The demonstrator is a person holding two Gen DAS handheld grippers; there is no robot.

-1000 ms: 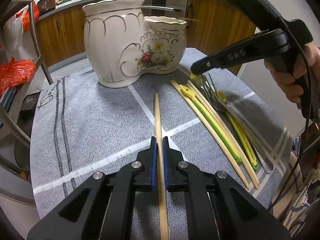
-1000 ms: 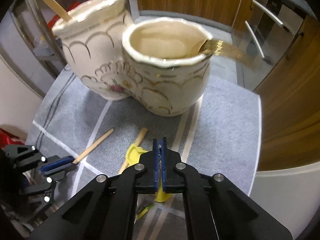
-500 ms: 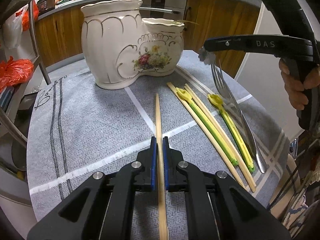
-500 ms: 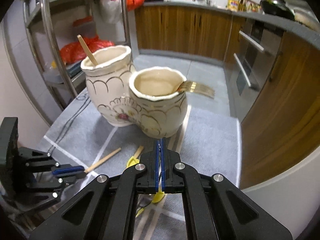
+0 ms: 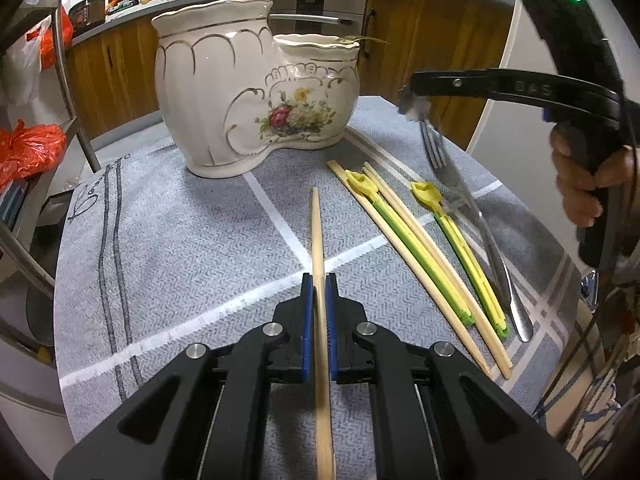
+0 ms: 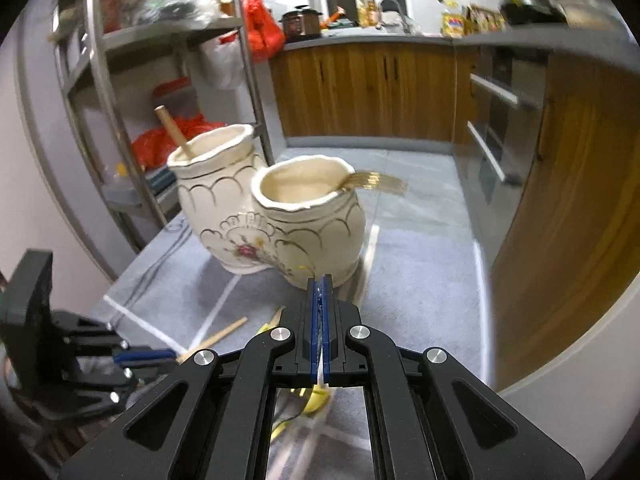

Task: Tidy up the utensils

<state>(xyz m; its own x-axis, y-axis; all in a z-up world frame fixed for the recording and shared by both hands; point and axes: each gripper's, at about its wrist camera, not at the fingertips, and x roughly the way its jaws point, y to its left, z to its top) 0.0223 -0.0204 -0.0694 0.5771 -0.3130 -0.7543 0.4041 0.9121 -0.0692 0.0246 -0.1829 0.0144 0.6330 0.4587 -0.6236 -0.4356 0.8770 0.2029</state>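
Our right claw has lifted the fork by its tines since a second ago: then the fork lay among the utensils near the right edge of the tabletop; now only its handle end rests there. That readies it for the low pot of the ceramic holder at the far edge. Our left claw stays clamped on a chopstick, its tip pointing at the holder.

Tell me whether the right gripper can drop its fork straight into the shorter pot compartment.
Probably yes: the right gripper holds the fork by its tines, lifted beside the shorter compartment, whose mouth is open apart from one gold utensil.
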